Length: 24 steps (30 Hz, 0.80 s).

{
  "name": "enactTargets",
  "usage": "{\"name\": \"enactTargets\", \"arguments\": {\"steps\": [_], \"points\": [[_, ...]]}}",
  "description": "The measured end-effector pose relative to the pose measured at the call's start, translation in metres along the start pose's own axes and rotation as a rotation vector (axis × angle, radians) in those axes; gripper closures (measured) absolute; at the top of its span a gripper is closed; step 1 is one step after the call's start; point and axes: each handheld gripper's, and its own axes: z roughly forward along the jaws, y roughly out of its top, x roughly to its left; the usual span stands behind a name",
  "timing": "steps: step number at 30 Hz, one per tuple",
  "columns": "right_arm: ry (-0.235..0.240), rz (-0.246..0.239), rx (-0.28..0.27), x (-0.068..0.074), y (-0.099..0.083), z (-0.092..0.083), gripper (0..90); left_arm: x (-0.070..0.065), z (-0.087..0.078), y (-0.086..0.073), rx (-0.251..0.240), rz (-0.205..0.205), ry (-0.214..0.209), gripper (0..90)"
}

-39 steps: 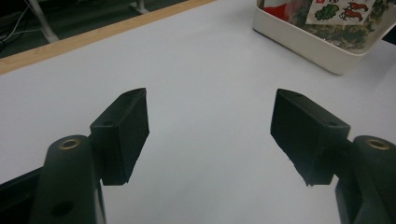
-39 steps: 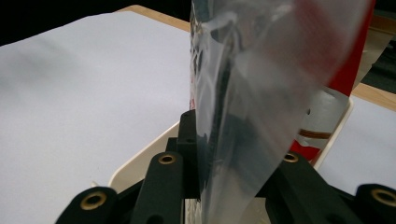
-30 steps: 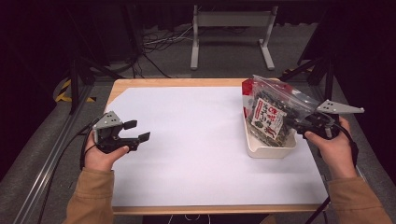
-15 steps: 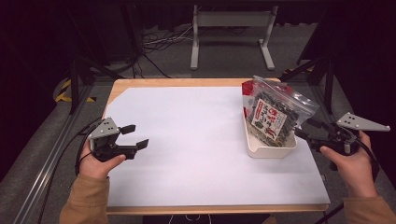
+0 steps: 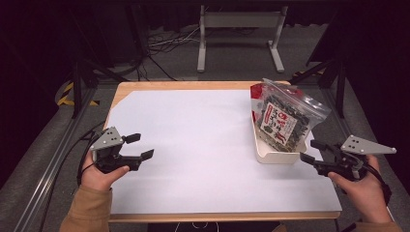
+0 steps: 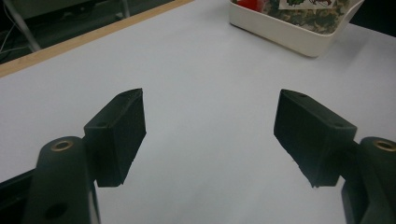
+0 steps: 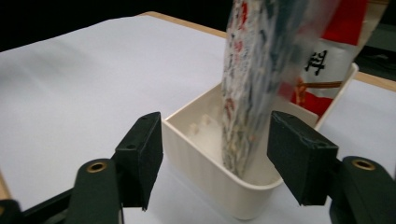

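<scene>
Nearest the person, both hands sat low over the white sheet (image 5: 193,145) that covered the table. Left gripper (image 5: 141,147) hovered at the sheet's left side with its jaws spread wide and nothing between them; its own view showed only bare white paper between the two black pads (image 6: 120,135). Right gripper (image 5: 312,151) sat at the sheet's right edge, just beside the near corner of the cream tray (image 5: 270,155), not touching it. Its jaws had just been closing a little but stood apart, gripping nothing, with the tray's corner ahead of them in the right gripper view. Farther on, the clear bag (image 5: 283,118) of dark snacks stood tilted in that tray, leaning toward the table's far right edge.
</scene>
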Motion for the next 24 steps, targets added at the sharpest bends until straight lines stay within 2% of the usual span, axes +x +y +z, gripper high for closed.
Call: {"name": "enactTargets", "arguments": {"steps": [9,15,19,20,24], "points": [[0.089,-0.038,-0.013,0.021,-0.008,0.016,36.2,-0.006,-0.003,-0.002,-0.006,0.024,-0.009,25.4],[0.122,-0.046,-0.016,0.028,-0.010,0.028,35.0,-0.010,-0.005,-0.003,-0.008,0.029,-0.013,25.4],[0.153,-0.059,-0.020,0.036,-0.012,0.040,33.5,-0.013,-0.005,-0.005,-0.009,0.032,-0.024,25.4],[0.168,-0.064,-0.024,0.040,-0.013,0.047,32.3,-0.013,-0.004,-0.007,-0.008,0.033,-0.024,25.4],[0.179,-0.082,-0.024,0.045,-0.013,0.057,31.7,-0.015,-0.003,-0.009,-0.004,0.028,-0.026,25.4]]}}
